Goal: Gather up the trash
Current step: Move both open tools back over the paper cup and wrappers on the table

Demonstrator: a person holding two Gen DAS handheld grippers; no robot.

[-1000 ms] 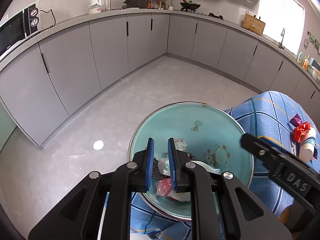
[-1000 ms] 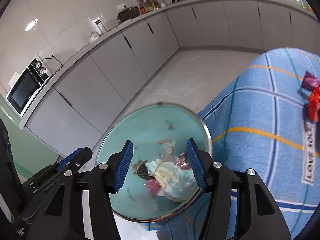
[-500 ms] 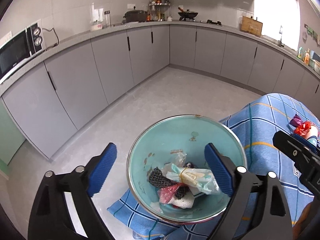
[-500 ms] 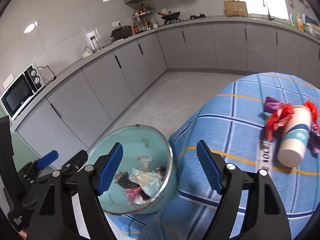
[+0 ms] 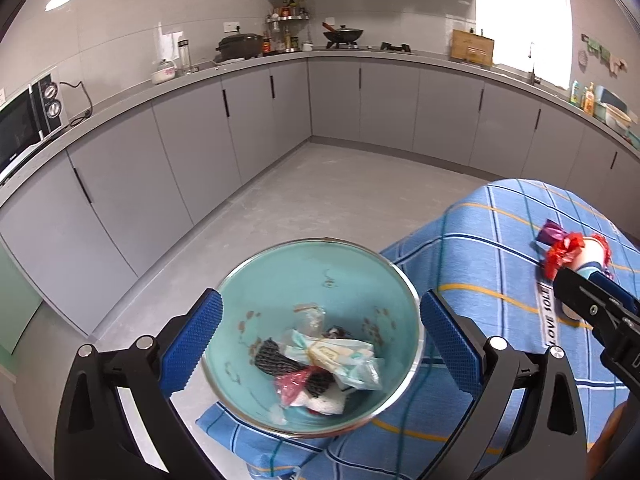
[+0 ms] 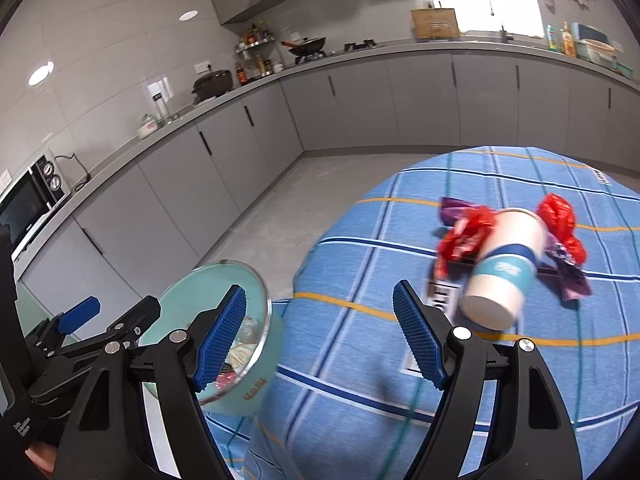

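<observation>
A teal bowl with a metal rim sits at the edge of the blue checked tablecloth. It holds trash: a pale wrapper, black mesh and a red scrap. My left gripper is open and empty, its jaws wide either side of the bowl. My right gripper is open and empty over the cloth, right of the bowl. A paper cup lies on its side among red wrappers and purple wrappers, ahead and right of it.
Grey kitchen cabinets run along the walls, with a bare grey floor between them and the table. A microwave stands on the counter at left. The right gripper's arm shows at the right of the left wrist view.
My left gripper opened wide and drew back from the bowl, leaving the trash inside. My right gripper opened wider and swung right, from over the bowl toward the cup and wrappers.
</observation>
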